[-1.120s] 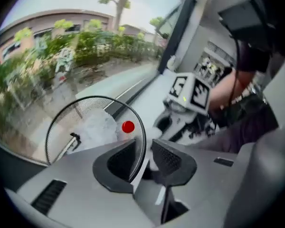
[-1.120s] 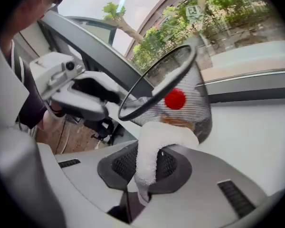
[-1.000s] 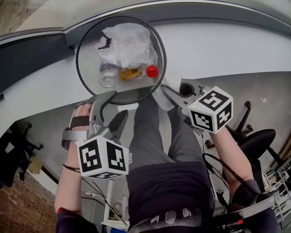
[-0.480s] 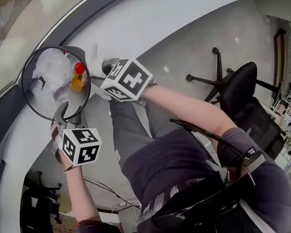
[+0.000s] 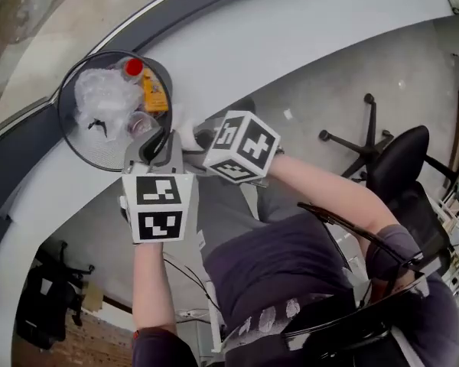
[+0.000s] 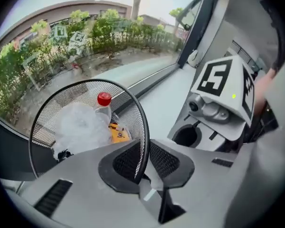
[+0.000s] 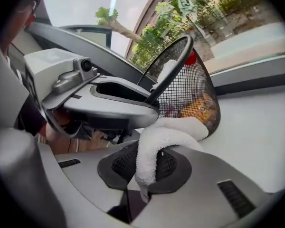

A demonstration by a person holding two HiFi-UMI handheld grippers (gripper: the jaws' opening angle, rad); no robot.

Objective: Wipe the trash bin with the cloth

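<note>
One cloth point(image 7: 157, 144) in right gripper point(image 7: 145, 166); left gripper point(image 6: 145, 162) closing on bin point(image 6: 61, 97).

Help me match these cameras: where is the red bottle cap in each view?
Head view: red bottle cap upper left, inside the mesh bin.
Left gripper view: left of centre.
Right gripper view: above centre, by the rim.
Shared landmark: the bin's black rim.

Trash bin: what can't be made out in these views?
- Trash bin inside floor: every view, buried under rubbish.
- Cloth: head view, mostly behind the right gripper.
- Whether cloth touches the mesh: right gripper view, the cloth's fold hides it.
- Yellow packet print: too small everywhere.
</note>
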